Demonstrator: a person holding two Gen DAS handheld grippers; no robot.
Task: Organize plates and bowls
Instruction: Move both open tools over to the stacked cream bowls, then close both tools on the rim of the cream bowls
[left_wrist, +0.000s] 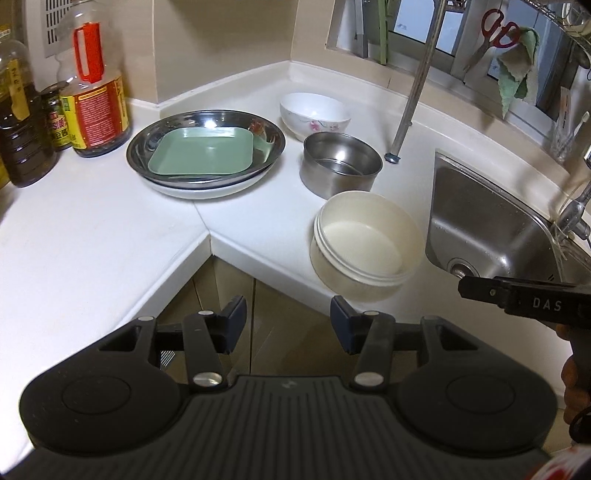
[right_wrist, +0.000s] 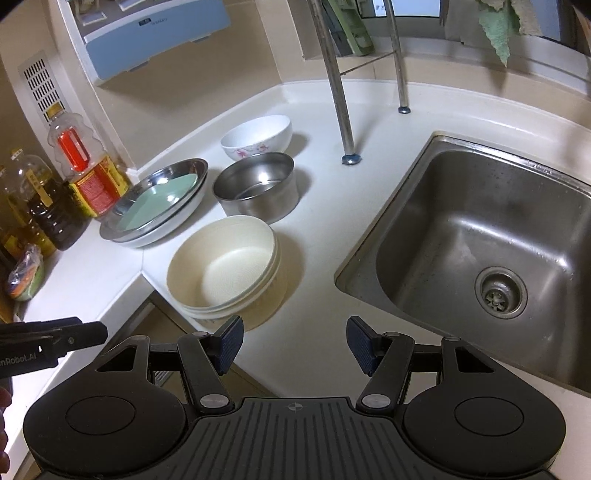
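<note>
1. Both grippers sit nearest us, held back off the front edge of the worktop (left_wrist: 92, 236): the left gripper (left_wrist: 288, 321) and the right gripper (right_wrist: 294, 341) each have their fingers spread apart with nothing between them.
2. We judge that no dish is in hand yet, so the step is an approach, with the plates already gathered and the bowls not yet nested.
3. Just past the front edge, at the worktop's inner corner, stands the cream bowl stack (right_wrist: 225, 266), two or so nested cream bowls, the closest dish to the right gripper and near the sink (right_wrist: 480, 229).
4. Behind it, almost touching, stands the steel bowl (right_wrist: 258, 188), upright and empty as far as we can see.
5. Further back, near the rear wall, sits the white flowered bowl (right_wrist: 258, 136), just beside the steel bowl.
6. Toward the left of these lies the plate pile: a green square plate (left_wrist: 203, 151) inside a steel plate (left_wrist: 147, 144), on a white plate (left_wrist: 192, 192) whose rim shows beneath.
7. Oil bottles (left_wrist: 22, 122) stand at the far left corner, well clear of the bowls.
8. The next move, we think, calls for one gripper to reach a bowl rim, one finger inside and one outside, then close and lift it onto another bowl without knocking its neighbour.
</note>
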